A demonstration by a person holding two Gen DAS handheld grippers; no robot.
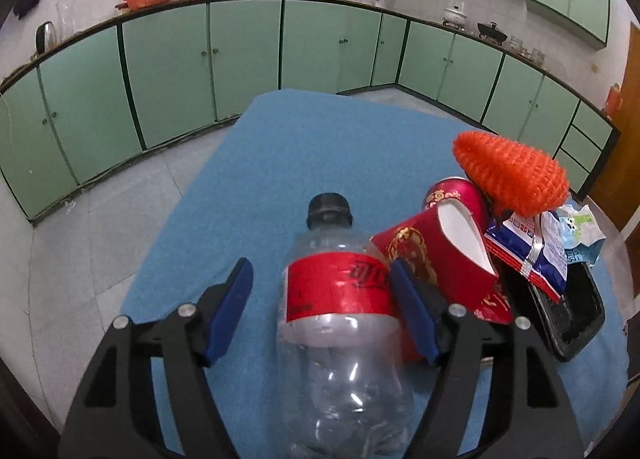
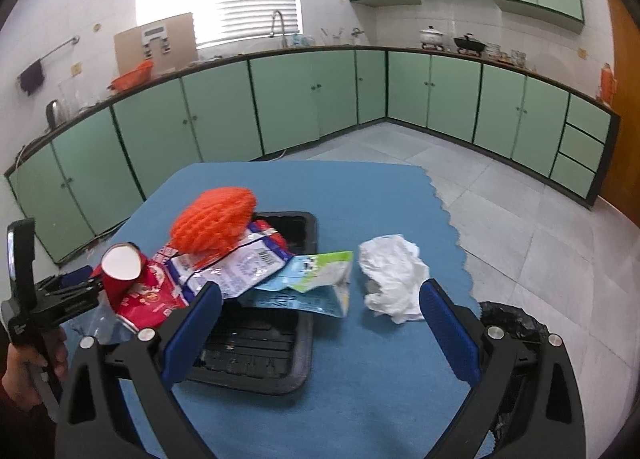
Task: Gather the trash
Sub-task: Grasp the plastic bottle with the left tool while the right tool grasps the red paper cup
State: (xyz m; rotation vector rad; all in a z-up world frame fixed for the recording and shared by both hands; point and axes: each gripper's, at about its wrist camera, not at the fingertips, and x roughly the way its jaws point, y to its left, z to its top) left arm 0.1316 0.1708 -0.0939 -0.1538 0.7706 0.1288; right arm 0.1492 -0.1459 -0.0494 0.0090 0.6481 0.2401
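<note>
A clear plastic bottle (image 1: 340,335) with a red label and black cap lies between the fingers of my left gripper (image 1: 320,265), cap pointing away. The right pad touches its label; the left pad stands apart from it, so the jaws are open. To its right is a pile: a squashed red paper cup (image 1: 440,255), an orange foam net (image 1: 512,171), snack wrappers (image 1: 532,247) and a black tray (image 1: 576,319). My right gripper (image 2: 320,331) is open over the blue cloth, nothing gripped. A crumpled white tissue (image 2: 392,279) lies just beyond its right finger.
The blue cloth (image 2: 360,199) covers the table; tiled floor lies beyond its far and right edges. A black bin bag (image 2: 516,323) sits low at the right. A hand (image 2: 24,375) holds the left gripper (image 2: 76,283) at the left edge. Green cabinets line the walls.
</note>
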